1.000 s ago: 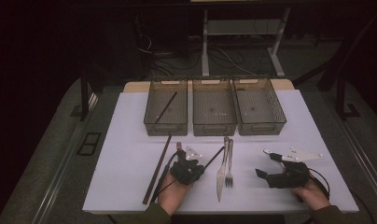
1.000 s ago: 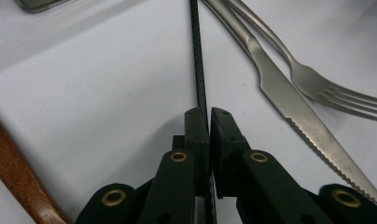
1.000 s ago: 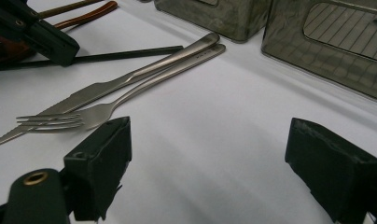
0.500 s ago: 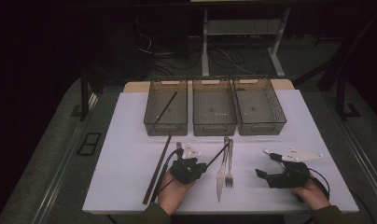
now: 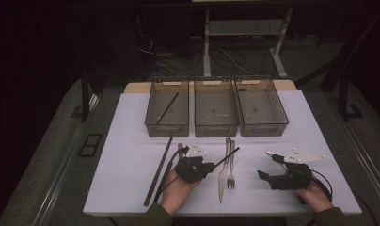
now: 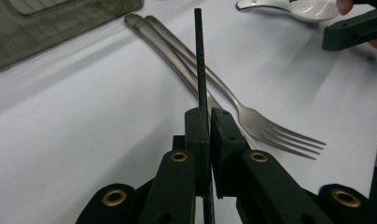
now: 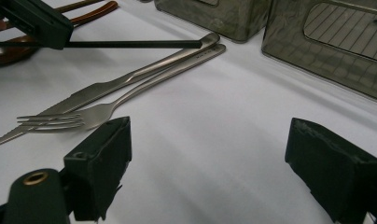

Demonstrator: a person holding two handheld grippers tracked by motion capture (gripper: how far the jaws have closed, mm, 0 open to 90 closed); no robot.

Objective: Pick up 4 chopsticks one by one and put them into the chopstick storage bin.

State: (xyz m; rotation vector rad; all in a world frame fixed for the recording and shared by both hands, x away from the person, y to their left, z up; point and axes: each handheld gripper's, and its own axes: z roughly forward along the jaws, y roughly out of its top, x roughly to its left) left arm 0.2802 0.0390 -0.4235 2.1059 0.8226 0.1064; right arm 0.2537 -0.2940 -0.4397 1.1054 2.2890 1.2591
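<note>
White table (image 5: 131, 165) in dark room. Left gripper (image 5: 208, 165) clamped on black stick (image 5: 226, 157), lifted over fork (image 5: 231, 167) and knife (image 5: 223, 172). Right gripper (image 5: 269, 167) wide, holding nothing, near right. Three bins (image 5: 216, 128) far.

Knife (image 5: 222, 179) beside fork (image 5: 231, 175); three grey bins (image 5: 216, 114) behind; brown chopsticks (image 5: 158, 171) left.

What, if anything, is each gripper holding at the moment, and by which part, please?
The left gripper is shut on a black chopstick, held partway along its shaft, with its far end sticking out over the fork. The right gripper is open, holding nothing.
</note>
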